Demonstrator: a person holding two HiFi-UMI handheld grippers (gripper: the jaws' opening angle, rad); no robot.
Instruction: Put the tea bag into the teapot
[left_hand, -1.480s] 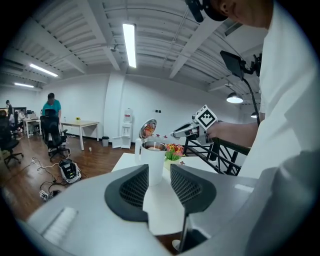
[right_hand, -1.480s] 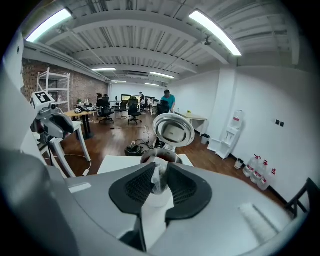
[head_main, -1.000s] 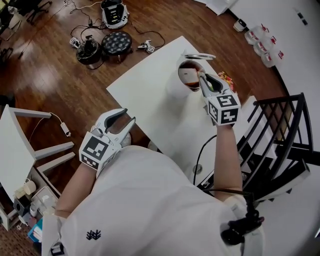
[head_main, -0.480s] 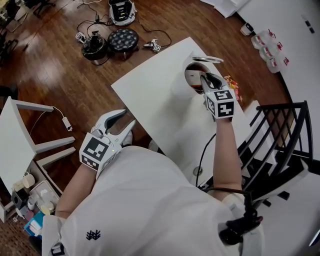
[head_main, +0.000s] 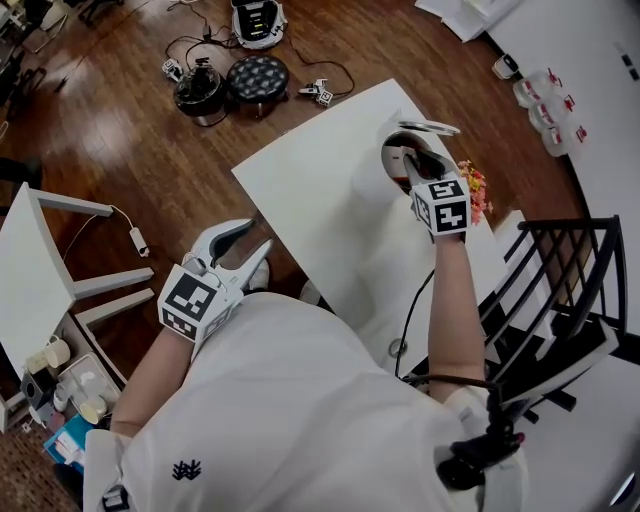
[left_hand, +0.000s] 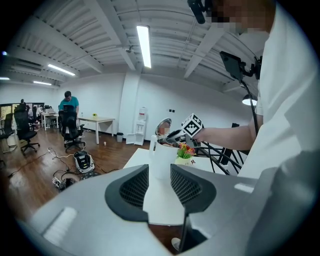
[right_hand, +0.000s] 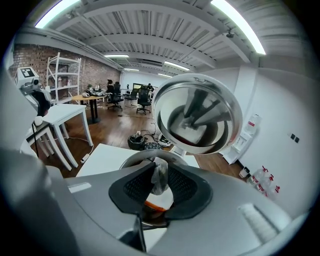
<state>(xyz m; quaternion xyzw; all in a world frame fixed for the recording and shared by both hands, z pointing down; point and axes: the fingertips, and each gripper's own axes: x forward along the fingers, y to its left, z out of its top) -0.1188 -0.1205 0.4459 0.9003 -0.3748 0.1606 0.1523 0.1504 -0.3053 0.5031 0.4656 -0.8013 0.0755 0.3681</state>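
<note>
The white teapot (head_main: 390, 160) stands at the far end of the white table (head_main: 320, 205), its shiny hinged lid (head_main: 428, 128) tipped open. My right gripper (head_main: 408, 160) hangs over the pot's mouth. In the right gripper view a pale tea bag (right_hand: 159, 176) is pinched between the pads, just above the rim (right_hand: 134, 159) and the dark tea inside; the jaws are beginning to open. The lid (right_hand: 197, 114) stands upright behind. My left gripper (head_main: 250, 242) is open and empty, held off the table's near left edge, facing the teapot (left_hand: 161, 159).
A small pot of flowers (head_main: 474, 190) sits just right of the teapot. A black metal chair (head_main: 560, 290) stands to the right. Cables and round black gear (head_main: 258, 78) lie on the wood floor beyond the table, and a white side table (head_main: 40, 270) is at left.
My right gripper has edged a little farther over the teapot's mouth with the tea bag. The left gripper has stayed where it was.
</note>
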